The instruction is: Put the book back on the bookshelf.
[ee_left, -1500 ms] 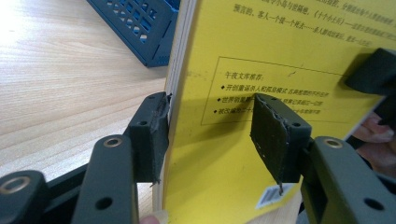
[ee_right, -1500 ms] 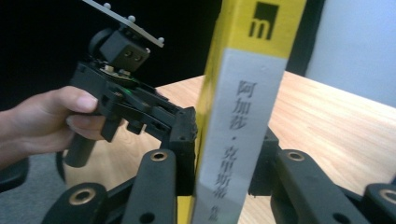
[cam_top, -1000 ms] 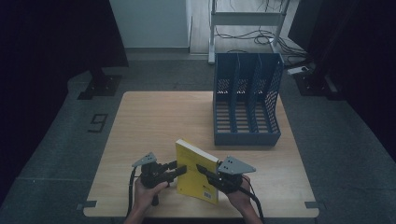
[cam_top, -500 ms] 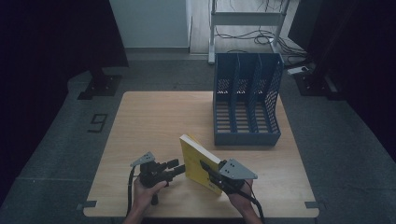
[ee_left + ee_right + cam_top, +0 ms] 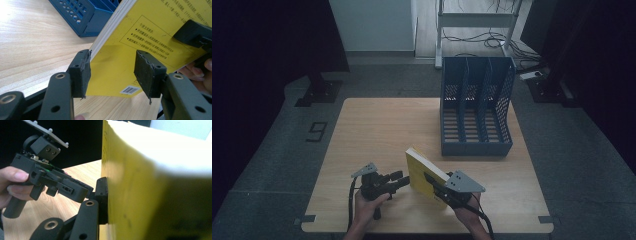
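A thick yellow book (image 5: 422,170) is tilted up off the table near the front edge. My right gripper (image 5: 428,177) is shut on it, one finger (image 5: 101,195) flat against the cover; the other is hidden behind the book. In the left gripper view the book's back cover (image 5: 140,32) with its barcode rises behind my jaws, and a right gripper pad (image 5: 192,35) presses on it. My left gripper (image 5: 399,179) (image 5: 112,72) sits just left of the book and points at it. Its jaws have just been opening and stand apart, pressing on nothing.
A blue three-slot file rack (image 5: 474,105) (image 5: 82,15) stands at the back right of the wooden table (image 5: 382,130), openings facing me. The person's hands hold both grippers at the front edge. Dark floor surrounds the table.
The book has tipped slightly more upright in the right gripper. The left gripper has stayed beside it with its jaws a little wider.
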`<state>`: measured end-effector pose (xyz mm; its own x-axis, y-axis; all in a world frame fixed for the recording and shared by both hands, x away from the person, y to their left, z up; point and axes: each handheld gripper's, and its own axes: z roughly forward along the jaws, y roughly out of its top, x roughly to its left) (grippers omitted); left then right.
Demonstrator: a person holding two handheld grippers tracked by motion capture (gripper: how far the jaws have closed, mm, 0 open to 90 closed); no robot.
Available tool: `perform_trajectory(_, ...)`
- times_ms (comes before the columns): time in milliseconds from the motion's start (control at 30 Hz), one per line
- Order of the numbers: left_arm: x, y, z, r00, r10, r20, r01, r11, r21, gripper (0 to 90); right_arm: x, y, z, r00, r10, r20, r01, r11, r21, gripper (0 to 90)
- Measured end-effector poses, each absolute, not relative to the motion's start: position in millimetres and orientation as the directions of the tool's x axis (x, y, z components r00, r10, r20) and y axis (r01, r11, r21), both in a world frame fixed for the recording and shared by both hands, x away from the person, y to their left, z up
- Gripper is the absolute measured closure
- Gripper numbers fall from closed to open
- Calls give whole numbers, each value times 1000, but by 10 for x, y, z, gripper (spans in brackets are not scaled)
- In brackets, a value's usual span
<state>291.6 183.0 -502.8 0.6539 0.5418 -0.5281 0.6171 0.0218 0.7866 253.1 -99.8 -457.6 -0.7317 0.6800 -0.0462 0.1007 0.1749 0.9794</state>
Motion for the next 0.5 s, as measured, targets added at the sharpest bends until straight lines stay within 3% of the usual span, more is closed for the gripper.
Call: perform_trajectory(500,2939,1880,-5054,632,557,-539,631,33,775,470,2496,-1067,-4505,-713,701,-3,106,112,988,747)
